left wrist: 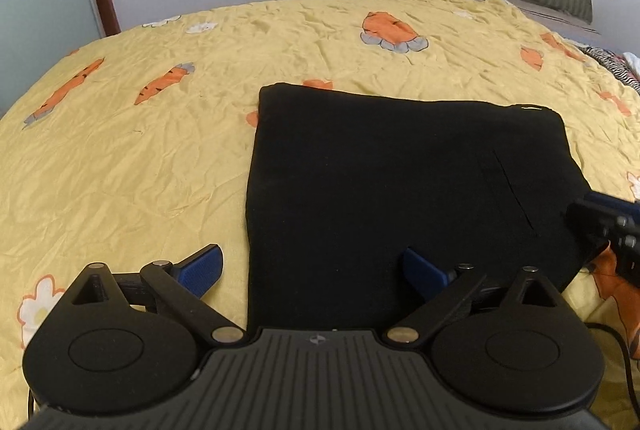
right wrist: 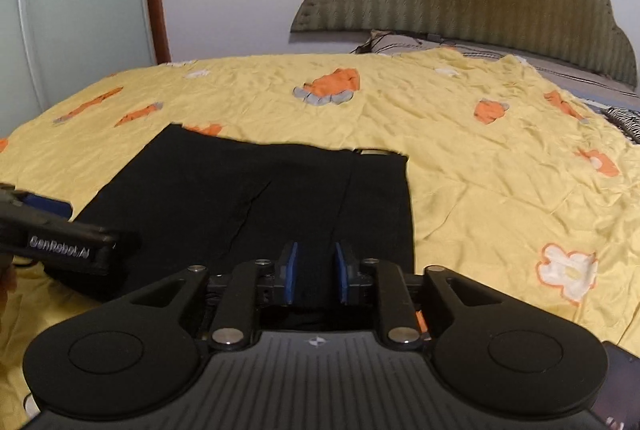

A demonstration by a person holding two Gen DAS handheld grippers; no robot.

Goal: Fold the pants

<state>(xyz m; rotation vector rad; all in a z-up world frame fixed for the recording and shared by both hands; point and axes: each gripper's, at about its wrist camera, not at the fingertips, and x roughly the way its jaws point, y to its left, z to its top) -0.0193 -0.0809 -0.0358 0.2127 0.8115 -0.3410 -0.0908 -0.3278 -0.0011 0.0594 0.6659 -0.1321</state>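
While the pants (left wrist: 400,189) lie at twelve o'clock, my left tongs (left wrist: 312,272) gape empty, right tongs (right wrist: 316,270) nearly closed, holding nothing.

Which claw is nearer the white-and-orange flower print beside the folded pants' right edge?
Right. The right claw sits over the black pants near that edge, close to the flower print; the left claw straddles their opposite edge.

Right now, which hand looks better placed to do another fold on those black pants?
Probably the left. The left tool stands wide open, straddling the near left edge of the black pants. The right tool is nearly closed over the cloth and would need to open first.
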